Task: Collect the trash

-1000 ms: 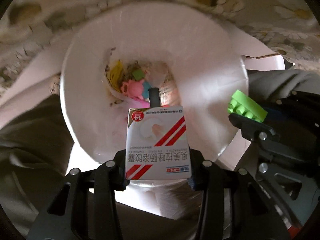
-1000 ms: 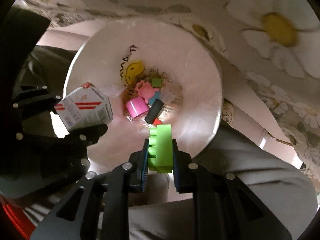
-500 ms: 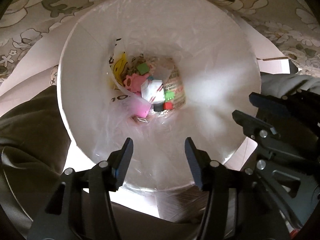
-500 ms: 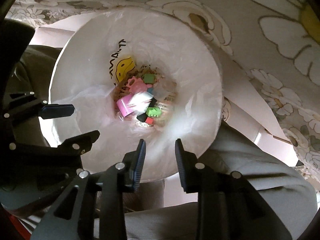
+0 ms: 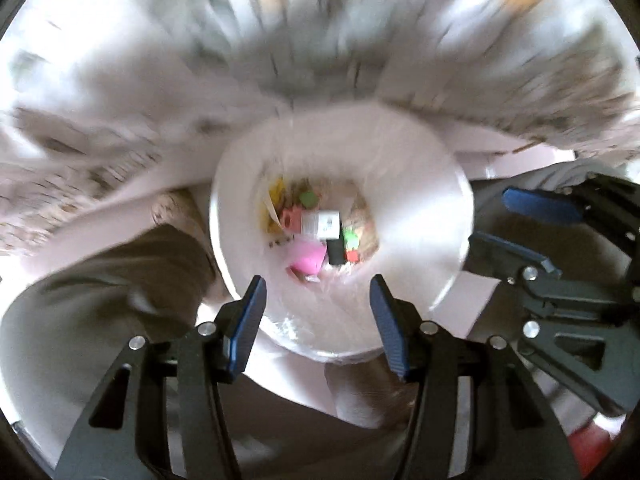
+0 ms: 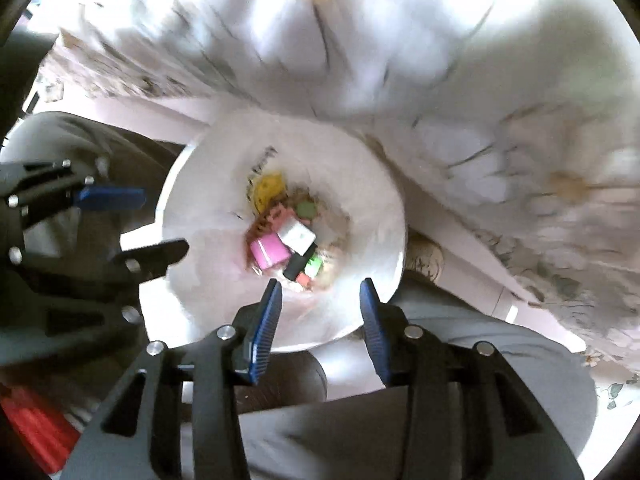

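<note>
A white bin (image 5: pixel 440 200) lined with a thin plastic bag stands below both grippers, seen from straight above. At its bottom lie the white medicine box (image 5: pixel 320 224), the green brick (image 5: pixel 351 237), a pink piece (image 5: pixel 306 260) and a black piece (image 5: pixel 335 252). My left gripper (image 5: pixel 316 284) hangs open and empty over the bin's near edge. In the right wrist view the same bin (image 6: pixel 360 184) holds the box (image 6: pixel 296 236) and the brick (image 6: pixel 314 266). My right gripper (image 6: pixel 321 284) hovers above it, jaws opening, nothing between them.
A flowered tablecloth (image 5: pixel 360 40), blurred by motion, hangs behind the bin. A person's trouser legs flank it: a dark one (image 5: pixel 120 280) and a grey one (image 6: pixel 480 360). Each gripper shows in the other's view, the right gripper (image 5: pixel 520 228) and the left gripper (image 6: pixel 136 224).
The left gripper let go of the medicine box and the right of the green brick; both dropped into the bin. Both grippers have since risen, and the bin looks smaller.
</note>
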Tool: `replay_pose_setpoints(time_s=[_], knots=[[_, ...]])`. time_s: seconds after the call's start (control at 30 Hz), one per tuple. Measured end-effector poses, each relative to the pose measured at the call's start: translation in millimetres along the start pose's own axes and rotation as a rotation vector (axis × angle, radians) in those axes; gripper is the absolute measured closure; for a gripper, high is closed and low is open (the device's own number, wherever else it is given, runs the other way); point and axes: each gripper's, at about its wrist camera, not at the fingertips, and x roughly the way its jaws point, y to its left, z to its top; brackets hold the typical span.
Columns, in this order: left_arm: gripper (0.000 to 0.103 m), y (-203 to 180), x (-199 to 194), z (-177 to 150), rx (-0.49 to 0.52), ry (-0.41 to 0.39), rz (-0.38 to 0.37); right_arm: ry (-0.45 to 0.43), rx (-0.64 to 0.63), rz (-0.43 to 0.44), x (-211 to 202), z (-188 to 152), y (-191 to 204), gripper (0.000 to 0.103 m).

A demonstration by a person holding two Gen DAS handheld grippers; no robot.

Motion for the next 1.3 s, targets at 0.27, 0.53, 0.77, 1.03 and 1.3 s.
replay_pose_setpoints(time_s=[0.27, 0.53, 0.77, 1.03, 1.3], knots=[[0.041, -19.5, -88.3, -23.7, 0.095, -0.194, 0.096, -0.16, -0.042, -0.006, -75.7, -15.3, 9.6, 0.056], [0.041, -30.2, -159.5, -54.3, 0.122, -0.36, 0.165, -0.304, -0.072, -0.05, -136.1, -38.7, 21.1, 0.049], [0.027, -46.8, -209.4, -95.7, 0.136, -0.548, 0.252, -0.511, -0.077, -0.132, -196.1, -79.2, 40.2, 0.014], [0.02, -64.8, -247.5, -132.0, 0.104, -0.671, 0.335, -0.779, 0.003, -0.347, -249.5, -131.8, 55.4, 0.005], [0.014, -80.9, -277.6, -161.6, 0.105, -0.777, 0.396, -0.84, -0.041, -0.331, -264.4, -161.2, 73.8, 0.004]])
